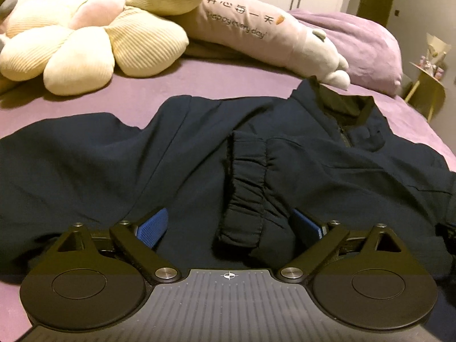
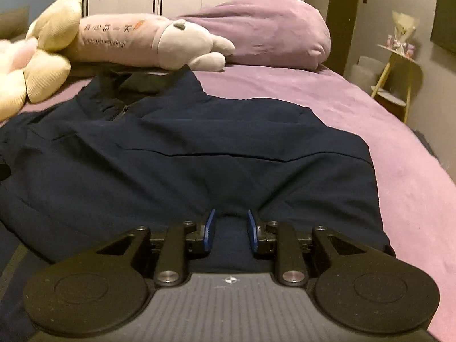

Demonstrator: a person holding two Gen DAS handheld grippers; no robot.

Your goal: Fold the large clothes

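Cuff (image 1: 246,188) lies lengthwise between your spread, empty left fingers (image 1: 154,223).
Your right fingers (image 2: 211,225) stand narrow, pinching a jacket (image 2: 182,154) fold.

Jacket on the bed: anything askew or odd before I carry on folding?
Yes. On the navy jacket, one sleeve cuff lies bunched across the front, between the open left gripper pads. The collar end sits crumpled against the plush pillow.
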